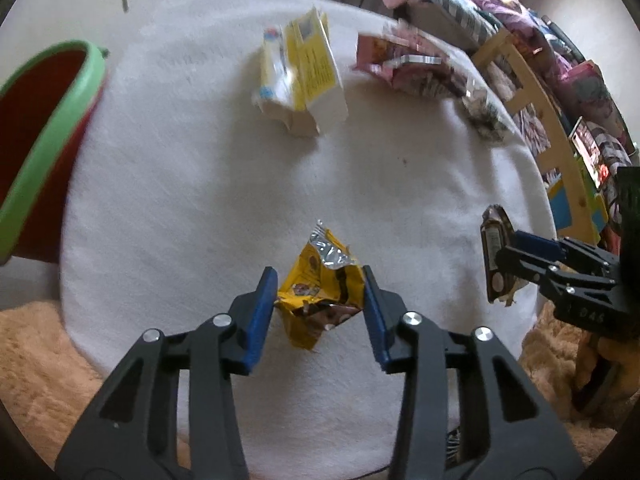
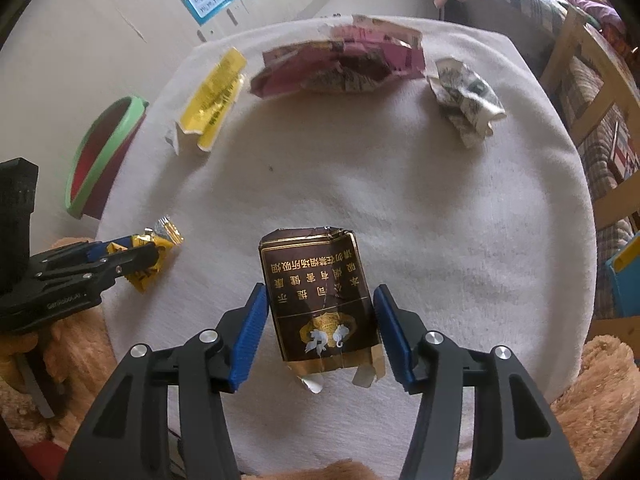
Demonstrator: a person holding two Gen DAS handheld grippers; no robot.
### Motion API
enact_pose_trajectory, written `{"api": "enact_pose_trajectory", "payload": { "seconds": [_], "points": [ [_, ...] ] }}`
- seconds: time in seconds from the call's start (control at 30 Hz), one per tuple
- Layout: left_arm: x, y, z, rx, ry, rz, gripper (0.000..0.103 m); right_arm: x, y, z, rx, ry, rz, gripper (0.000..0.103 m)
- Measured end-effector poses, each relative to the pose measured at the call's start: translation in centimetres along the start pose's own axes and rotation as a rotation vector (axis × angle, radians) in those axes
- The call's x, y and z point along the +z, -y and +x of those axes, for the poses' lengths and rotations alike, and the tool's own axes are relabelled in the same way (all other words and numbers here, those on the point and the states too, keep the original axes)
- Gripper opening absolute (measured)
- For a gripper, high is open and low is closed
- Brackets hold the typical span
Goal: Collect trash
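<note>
A crumpled yellow snack wrapper (image 1: 320, 280) with a silver torn top sits between the blue pads of my left gripper (image 1: 319, 276), which press on both its sides. In the right wrist view the same gripper (image 2: 132, 252) grips that wrapper (image 2: 160, 244) at the table's left edge. My right gripper (image 2: 320, 292) is shut on a flattened dark brown cigarette pack (image 2: 316, 280) with gold lettering, one pad on each side. From the left wrist view, the right gripper (image 1: 504, 256) and the pack (image 1: 494, 248) show at the right.
A round white cloth-covered table (image 1: 200, 200) bears a torn yellow box (image 2: 214, 96), ripped pink packaging (image 2: 340, 64) and a crumpled paper (image 2: 464, 100) at its far side. A red bin with a green rim (image 1: 48, 128) stands left. Wooden furniture (image 2: 576, 80) is right; tan plush rug (image 1: 32, 360) below.
</note>
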State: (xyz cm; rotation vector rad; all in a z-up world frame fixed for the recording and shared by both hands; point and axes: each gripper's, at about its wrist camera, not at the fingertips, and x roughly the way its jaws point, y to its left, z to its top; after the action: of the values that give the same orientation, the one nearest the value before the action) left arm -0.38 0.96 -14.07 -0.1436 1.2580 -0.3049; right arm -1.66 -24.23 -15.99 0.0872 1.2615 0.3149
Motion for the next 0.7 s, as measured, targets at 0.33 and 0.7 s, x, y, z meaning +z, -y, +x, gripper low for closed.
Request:
{"api": "enact_pose_trajectory", "payload": {
  "seconds": [0.33, 0.7],
  "points": [
    [1.5, -0.9, -3.9, 0.042, 0.140, -0.015, 0.039, 0.9, -1.5, -1.7, 0.027, 0.045, -0.015, 0.053],
    [2.2, -1.8, -6.0, 0.074, 0.214, -0.032, 0.039, 2.2, -3.9, -2.4, 0.054, 0.066, -0.062, 0.053]
  ]
}}
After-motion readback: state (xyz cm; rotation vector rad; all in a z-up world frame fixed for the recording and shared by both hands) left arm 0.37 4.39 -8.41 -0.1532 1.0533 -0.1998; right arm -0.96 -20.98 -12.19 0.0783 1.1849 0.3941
